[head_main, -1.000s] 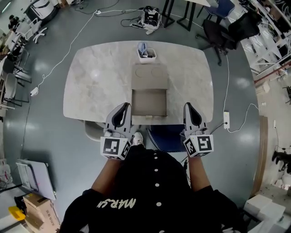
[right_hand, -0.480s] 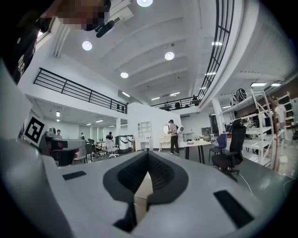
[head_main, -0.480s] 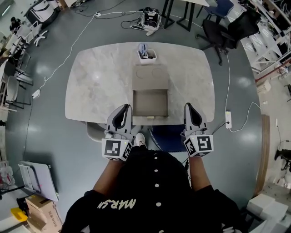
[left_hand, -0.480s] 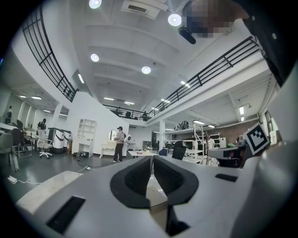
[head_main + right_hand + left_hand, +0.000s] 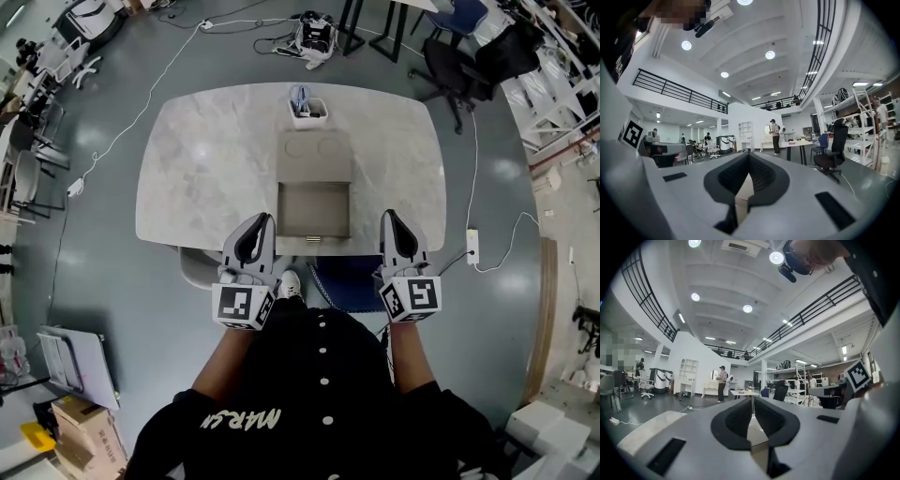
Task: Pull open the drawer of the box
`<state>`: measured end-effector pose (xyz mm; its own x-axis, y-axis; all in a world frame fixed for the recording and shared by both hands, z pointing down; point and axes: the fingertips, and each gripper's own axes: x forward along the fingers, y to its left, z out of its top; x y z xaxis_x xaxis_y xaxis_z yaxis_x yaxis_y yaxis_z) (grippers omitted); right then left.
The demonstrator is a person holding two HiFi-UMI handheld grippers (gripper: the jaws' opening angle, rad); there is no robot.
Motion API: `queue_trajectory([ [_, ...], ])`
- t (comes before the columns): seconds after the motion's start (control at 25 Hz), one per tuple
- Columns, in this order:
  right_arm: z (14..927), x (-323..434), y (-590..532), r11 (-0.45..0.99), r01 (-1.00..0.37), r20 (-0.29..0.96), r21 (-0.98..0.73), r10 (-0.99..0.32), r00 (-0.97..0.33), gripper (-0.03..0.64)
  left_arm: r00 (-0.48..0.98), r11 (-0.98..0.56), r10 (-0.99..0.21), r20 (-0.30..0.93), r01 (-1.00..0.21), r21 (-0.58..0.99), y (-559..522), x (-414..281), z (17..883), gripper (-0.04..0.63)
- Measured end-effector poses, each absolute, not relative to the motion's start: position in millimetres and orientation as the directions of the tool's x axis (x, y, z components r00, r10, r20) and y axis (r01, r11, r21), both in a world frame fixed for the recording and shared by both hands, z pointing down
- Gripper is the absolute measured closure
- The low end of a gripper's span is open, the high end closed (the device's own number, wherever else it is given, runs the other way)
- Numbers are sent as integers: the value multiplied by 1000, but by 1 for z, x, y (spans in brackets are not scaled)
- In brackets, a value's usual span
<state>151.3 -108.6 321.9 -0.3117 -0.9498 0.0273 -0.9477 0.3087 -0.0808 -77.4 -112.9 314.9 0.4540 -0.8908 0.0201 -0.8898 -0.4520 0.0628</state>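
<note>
Bright ceiling lamps [image 5: 776,258], sharp frames (fisheye bending at edges).

Table [image 5: 206,169] — pale marble-look top, smooth, soft sheen | box [image 5: 314,155] and drawer [image 5: 314,208] — matt tan, cardboard-like | left gripper [image 5: 265,220], right gripper [image 5: 385,217]: matt grey plastic, black rubbery pads [image 5: 736,420] | floor [image 5: 112,281]: grey, glossy

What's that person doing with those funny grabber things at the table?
A person holds the left gripper and the right gripper, both shut and empty, by the near edge of the table. Between them, the box has its drawer pulled out, and it looks empty. Neither gripper seems to touch it.
</note>
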Motion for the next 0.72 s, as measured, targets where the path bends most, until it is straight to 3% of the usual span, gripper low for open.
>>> queue_trajectory([
  [0.72,326,145,-116,316,-945,32,-87,-947,-320,620,455,-453,-890,29,-889,65,-120,-79,320,565],
])
